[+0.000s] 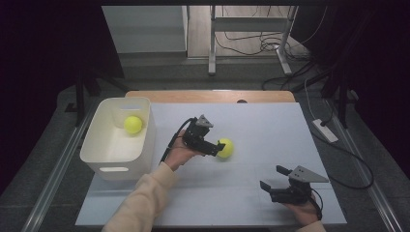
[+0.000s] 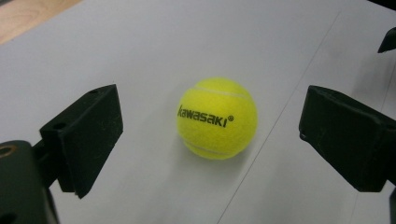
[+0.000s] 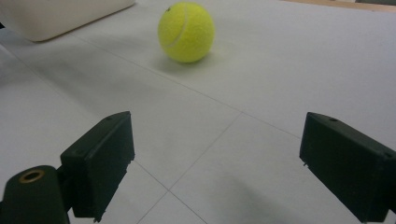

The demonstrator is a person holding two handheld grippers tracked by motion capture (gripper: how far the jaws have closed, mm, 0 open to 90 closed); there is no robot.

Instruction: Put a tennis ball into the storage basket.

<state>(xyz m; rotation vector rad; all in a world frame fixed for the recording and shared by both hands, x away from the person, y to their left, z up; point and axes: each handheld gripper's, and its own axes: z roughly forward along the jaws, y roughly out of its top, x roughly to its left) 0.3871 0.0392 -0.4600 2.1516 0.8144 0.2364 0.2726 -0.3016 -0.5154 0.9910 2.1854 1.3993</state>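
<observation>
1. A yellow tennis ball (image 1: 225,148) lies on the white sheet (image 1: 261,125) that covers the table, about at its middle.
2. The left gripper (image 1: 218,149) sits just left of this ball, held by the person's left hand (image 1: 179,153), and points right at it.
3. In the left gripper view the ball (image 2: 217,117) lies between the two black jaws with a clear gap on each side; the jaws are spread wide and grasp nothing.
4. The right gripper (image 1: 270,179) rests at the near right part of the sheet, well apart from the ball, its jaws released and empty.
5. In the right gripper view the ball (image 3: 186,31) lies far beyond the jaws.
6. A white bin (image 1: 118,159) stands at the left edge of the sheet.
7. A second yellow ball (image 1: 133,124) lies inside the bin, toward its far right corner.
</observation>
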